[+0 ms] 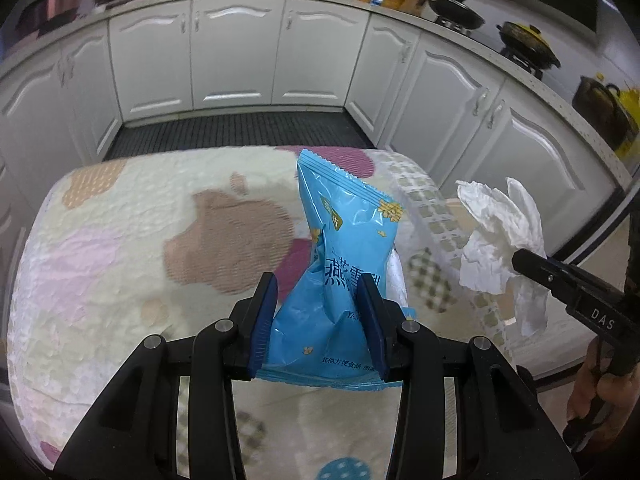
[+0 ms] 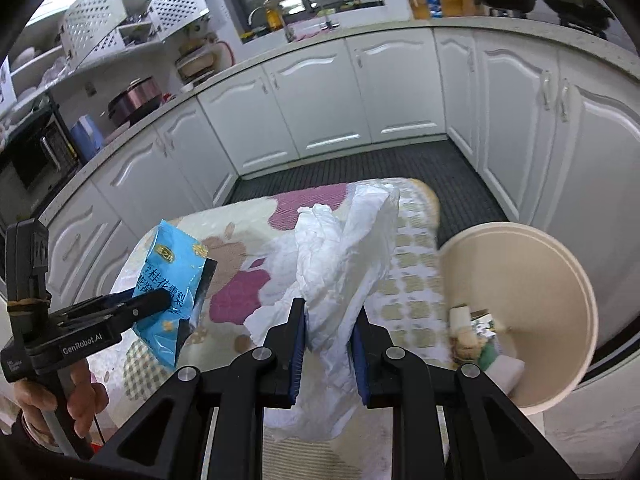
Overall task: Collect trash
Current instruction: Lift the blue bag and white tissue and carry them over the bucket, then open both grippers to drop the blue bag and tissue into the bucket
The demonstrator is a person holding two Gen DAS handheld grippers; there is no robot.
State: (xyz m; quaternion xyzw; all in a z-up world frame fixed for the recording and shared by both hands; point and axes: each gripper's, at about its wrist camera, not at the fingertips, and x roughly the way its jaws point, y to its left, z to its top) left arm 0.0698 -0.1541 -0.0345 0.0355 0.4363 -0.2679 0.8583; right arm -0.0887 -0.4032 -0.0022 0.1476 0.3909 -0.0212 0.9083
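The blue-padded fingers [image 1: 264,320] of the left gripper [image 1: 318,316] are clamped on a crinkled light-blue plastic snack wrapper [image 1: 340,248] printed with dark characters, held upright above the table's quilted cloth with pastel patches [image 1: 120,248]. The right gripper [image 2: 327,344] pinches a crumpled white paper tissue [image 2: 340,264] between its pads, also raised over the cloth. Just to the right stands a round cream plastic bin [image 2: 520,292] with scraps at its bottom, white kitchen cabinets [image 2: 360,96] beyond.

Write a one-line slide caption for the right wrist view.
Right gripper clamps crumpled white tissue above the patterned table, beside the cream bin.
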